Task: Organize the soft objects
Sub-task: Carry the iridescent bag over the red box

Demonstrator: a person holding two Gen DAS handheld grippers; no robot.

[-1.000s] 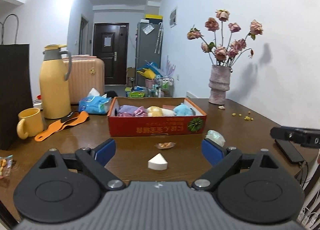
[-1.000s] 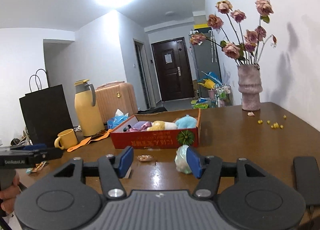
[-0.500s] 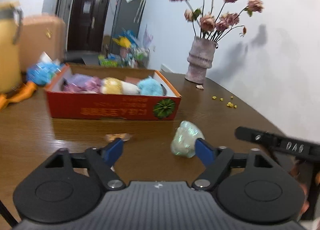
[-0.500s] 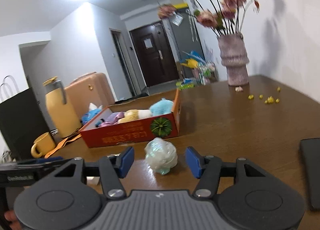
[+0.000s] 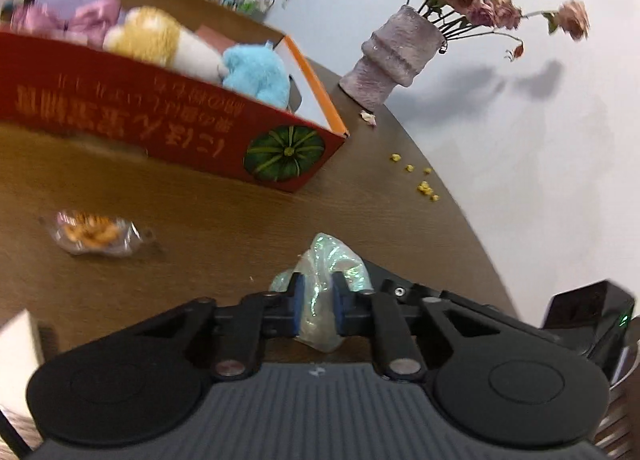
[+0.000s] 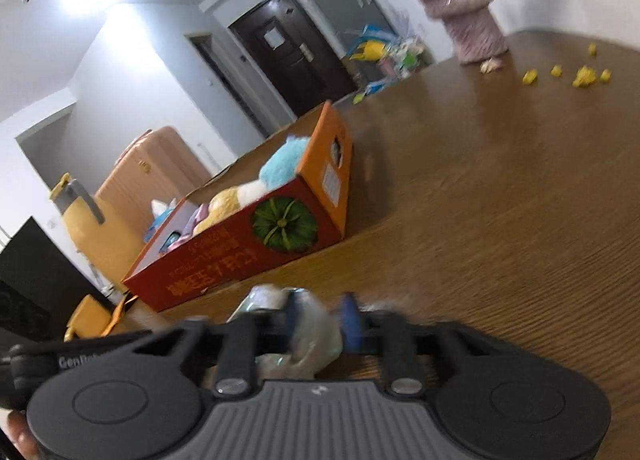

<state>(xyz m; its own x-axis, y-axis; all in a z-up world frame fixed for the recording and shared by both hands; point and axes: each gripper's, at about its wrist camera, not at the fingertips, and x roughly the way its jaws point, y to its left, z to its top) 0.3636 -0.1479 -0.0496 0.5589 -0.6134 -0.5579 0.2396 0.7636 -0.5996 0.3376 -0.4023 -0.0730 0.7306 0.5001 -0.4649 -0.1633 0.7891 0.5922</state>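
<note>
Crumpled iridescent plastic-film bundle point(image 5: 320, 300): pinched between the blue pads of the left claw point(image 5: 316, 306) and, likewise, the right claw point(image 6: 320, 320); red cardboard box point(image 5: 168, 136) of plush toys ahead on the wooden counter point(image 5: 200, 212).

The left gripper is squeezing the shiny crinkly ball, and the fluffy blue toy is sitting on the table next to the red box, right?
Not quite. The left gripper is squeezing the shiny crinkly ball, but the fluffy blue toy sits inside the red box, at its end nearest the vase, not on the table beside it. The left wrist view shows this.
</note>
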